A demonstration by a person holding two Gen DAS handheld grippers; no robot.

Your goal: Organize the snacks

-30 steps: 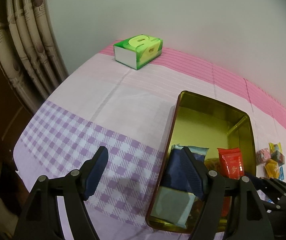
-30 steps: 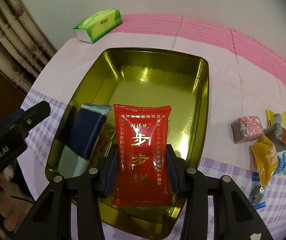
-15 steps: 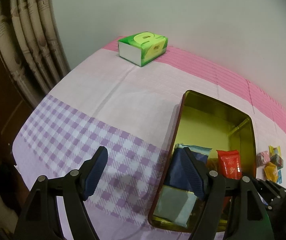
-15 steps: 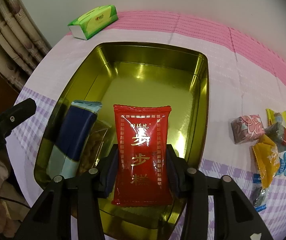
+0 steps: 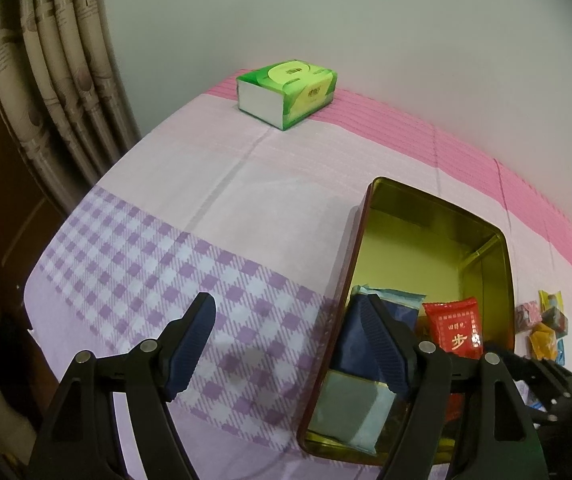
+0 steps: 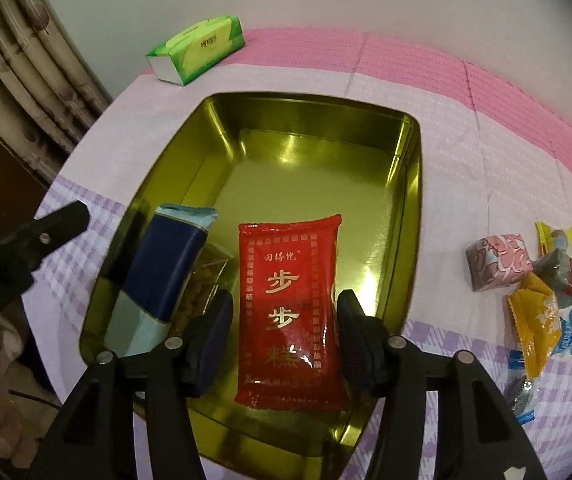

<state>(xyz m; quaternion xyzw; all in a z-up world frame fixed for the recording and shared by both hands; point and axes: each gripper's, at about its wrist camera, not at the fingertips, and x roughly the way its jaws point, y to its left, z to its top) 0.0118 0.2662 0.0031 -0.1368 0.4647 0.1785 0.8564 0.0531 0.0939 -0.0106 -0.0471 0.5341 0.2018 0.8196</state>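
Right gripper (image 6: 286, 326) jaws had just been opening; red packet (image 6: 289, 308) lay between them in the tin (image 6: 414, 184), pads looked clear of it, hard to confirm. Left gripper (image 5: 292, 344) wide open, empty, straddling the tin's left wall.

Dim, warm indoor light falls from above, throwing glare off the gold tin (image 6: 406, 208) floor and soft shadows on the tablecloth (image 5: 189, 208), while fisheye distortion bends and blackens both views' corners.
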